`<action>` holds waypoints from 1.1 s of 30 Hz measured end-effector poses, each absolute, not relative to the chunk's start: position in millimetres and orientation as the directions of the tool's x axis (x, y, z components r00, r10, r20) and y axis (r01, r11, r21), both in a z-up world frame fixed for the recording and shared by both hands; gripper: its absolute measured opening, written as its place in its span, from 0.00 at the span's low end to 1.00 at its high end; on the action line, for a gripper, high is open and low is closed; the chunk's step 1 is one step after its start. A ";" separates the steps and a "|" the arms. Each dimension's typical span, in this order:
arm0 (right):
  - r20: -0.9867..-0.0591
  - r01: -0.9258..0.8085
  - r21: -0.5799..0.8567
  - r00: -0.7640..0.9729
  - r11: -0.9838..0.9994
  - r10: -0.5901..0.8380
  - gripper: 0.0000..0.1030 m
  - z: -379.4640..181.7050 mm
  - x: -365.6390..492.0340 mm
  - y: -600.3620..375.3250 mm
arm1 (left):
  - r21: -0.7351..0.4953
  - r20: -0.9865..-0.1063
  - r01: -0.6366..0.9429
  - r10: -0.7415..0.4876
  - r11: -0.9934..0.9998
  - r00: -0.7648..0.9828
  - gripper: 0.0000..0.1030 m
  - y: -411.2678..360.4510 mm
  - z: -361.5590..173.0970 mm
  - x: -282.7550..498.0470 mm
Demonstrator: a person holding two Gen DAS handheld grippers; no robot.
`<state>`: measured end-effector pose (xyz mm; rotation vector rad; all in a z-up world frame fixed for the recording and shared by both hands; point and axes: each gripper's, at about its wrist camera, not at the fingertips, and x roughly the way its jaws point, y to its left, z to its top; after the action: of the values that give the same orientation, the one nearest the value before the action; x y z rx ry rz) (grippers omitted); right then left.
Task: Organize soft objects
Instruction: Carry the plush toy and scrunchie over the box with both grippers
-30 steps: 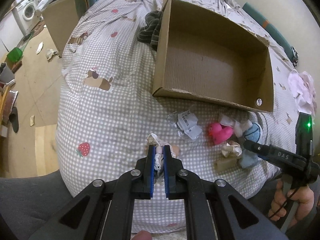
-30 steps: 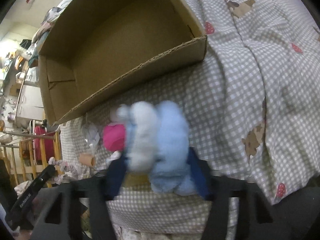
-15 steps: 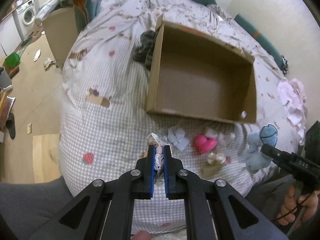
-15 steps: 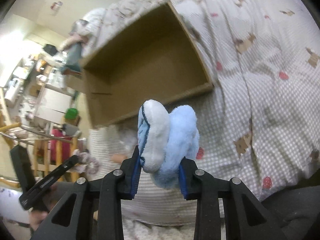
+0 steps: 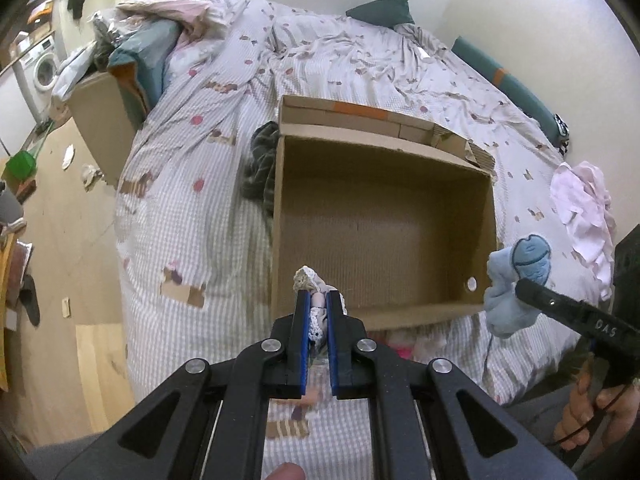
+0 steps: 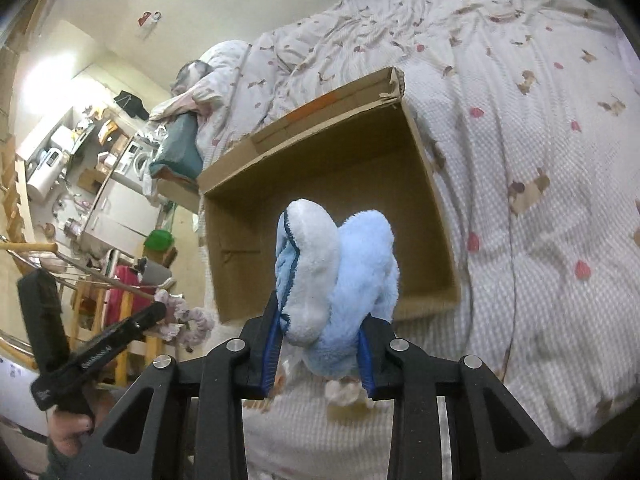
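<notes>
The left gripper has its fingers pinched tight on a small crocheted, lacy item, held over the near wall of the open cardboard box. The box sits on the gingham bedspread, its corrugated floor bare, bedding free on both sides. A dark garment lies against its left wall. Pink items below the near wall are mostly hidden. At right, the right gripper clamps a fluffy blue-and-white plush near the box's right corner, its jaws having just closed further on it.
</notes>
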<state>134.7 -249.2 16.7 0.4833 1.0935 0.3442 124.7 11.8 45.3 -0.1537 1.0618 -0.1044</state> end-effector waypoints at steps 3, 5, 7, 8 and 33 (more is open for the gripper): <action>-0.763 -0.026 0.529 0.422 0.848 0.489 0.33 4.5 149.0 -248.2 | -0.141 -0.859 0.016 -0.130 0.990 0.494 0.07 0.9 31.7 138.8; -0.766 -0.022 0.519 0.431 0.855 0.476 0.33 -3.4 156.0 -246.6 | -0.111 -0.856 0.012 -0.102 0.994 0.507 0.07 -5.3 22.2 144.9; -0.770 -0.015 0.511 0.437 0.860 0.465 0.33 -15.0 161.1 -245.5 | -0.102 -0.857 0.021 -0.099 0.995 0.506 0.07 -12.4 8.5 154.6; -0.770 -0.010 0.512 0.438 0.859 0.464 0.33 -20.2 162.8 -245.1 | -0.101 -0.857 0.024 -0.099 0.995 0.505 0.07 -13.9 4.0 157.0; -0.781 0.025 0.521 0.418 0.853 0.465 0.34 -59.6 180.3 -230.0 | -0.105 -0.885 0.034 -0.109 0.994 0.453 0.08 -19.2 -42.1 171.6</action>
<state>180.3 -230.0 -59.6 0.5013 1.1159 0.2907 171.6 -19.2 -42.1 -0.0752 1.0975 -0.0884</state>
